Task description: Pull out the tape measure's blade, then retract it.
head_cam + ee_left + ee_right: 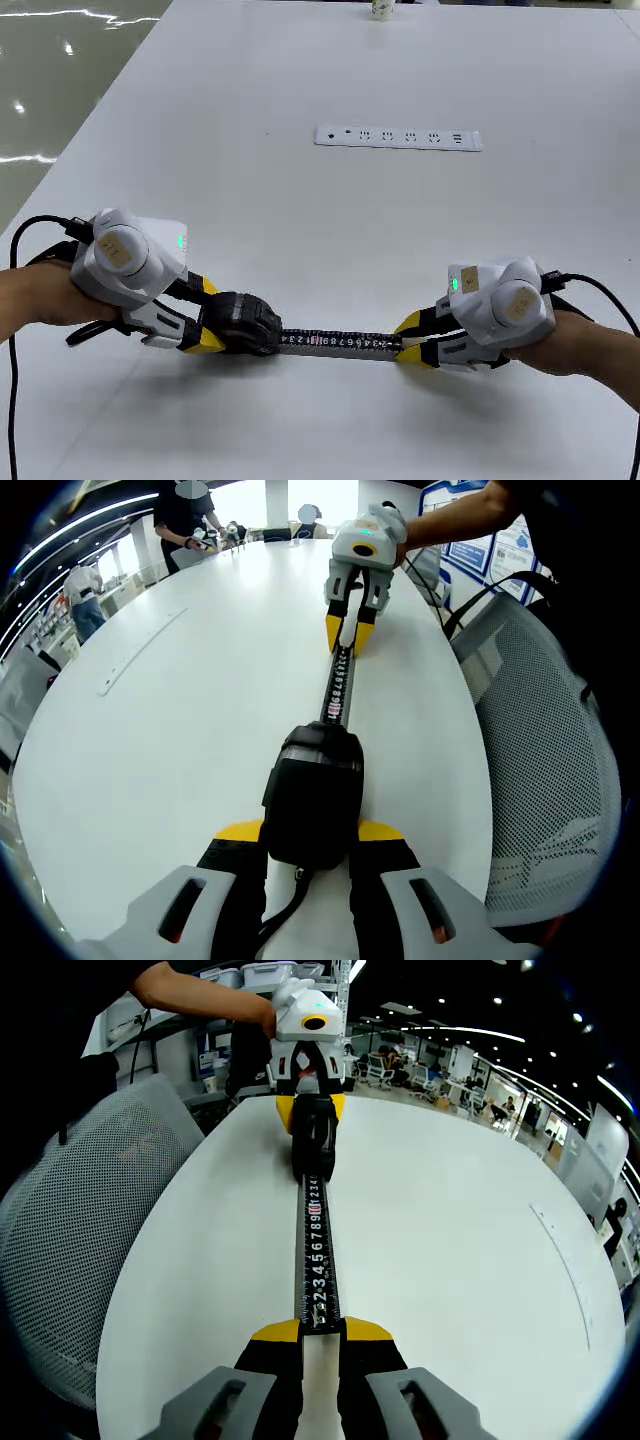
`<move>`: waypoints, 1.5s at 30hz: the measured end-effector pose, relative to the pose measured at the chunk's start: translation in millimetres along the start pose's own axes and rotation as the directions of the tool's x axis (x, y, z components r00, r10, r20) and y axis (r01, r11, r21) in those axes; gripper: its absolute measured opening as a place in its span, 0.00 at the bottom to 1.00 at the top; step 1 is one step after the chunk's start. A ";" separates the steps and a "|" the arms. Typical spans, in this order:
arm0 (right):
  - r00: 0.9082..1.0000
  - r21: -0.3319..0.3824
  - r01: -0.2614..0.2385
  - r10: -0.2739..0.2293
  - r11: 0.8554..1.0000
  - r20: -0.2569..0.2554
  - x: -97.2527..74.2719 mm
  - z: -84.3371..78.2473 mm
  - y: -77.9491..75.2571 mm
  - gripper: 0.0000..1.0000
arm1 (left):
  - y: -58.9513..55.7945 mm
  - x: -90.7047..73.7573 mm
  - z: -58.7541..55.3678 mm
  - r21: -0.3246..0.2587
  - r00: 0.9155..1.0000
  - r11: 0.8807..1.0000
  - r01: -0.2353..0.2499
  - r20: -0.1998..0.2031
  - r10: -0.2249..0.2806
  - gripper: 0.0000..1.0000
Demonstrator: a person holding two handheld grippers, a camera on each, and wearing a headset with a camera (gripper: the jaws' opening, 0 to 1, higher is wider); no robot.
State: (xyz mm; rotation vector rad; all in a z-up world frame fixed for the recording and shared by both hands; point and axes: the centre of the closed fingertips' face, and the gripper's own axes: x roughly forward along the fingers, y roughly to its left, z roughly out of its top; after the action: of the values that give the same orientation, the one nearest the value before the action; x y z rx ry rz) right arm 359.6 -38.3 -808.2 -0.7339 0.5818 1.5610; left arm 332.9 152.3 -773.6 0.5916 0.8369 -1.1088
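While the left gripper [210, 316] clamps the tape measure's black case [243, 322] to anchor it, the right gripper [408, 338], at its three o'clock, pinches the blade [340, 341] tip, holding it drawn out along the white table [300, 220].

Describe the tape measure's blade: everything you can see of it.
The blade is a narrow, thin dark strip printed with white numerals and a red mark among them. It is partly pulled out and runs straight from the black case, held in the left tool, to the right tool, whose jaws are shut on its free end. It lies low along the white table; whether it touches the surface cannot be told.
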 end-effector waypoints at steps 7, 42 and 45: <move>1.000 0.008 0.006 -0.005 1.000 -0.009 -10.3 -9.6 -1.0 0.08 | 0.3 -0.3 -0.2 -0.006 1.000 1.000 -0.003 0.001 0.003 0.26; 0.996 0.057 0.049 -0.044 0.997 -0.073 -54.3 -54.1 -2.4 0.08 | -0.1 -0.6 -0.1 -0.012 1.000 1.000 -0.008 -0.006 0.008 0.26; 0.996 0.062 0.048 -0.043 0.997 -0.074 -54.2 -53.3 -1.6 0.09 | 0.2 -0.3 0.1 -0.011 1.000 1.000 -0.010 -0.007 0.009 0.26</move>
State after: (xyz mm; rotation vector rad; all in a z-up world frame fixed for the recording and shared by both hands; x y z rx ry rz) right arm 370.0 -113.5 -803.7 -0.7533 0.6611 1.4725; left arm 333.1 152.5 -773.3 0.5900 0.8448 -1.0934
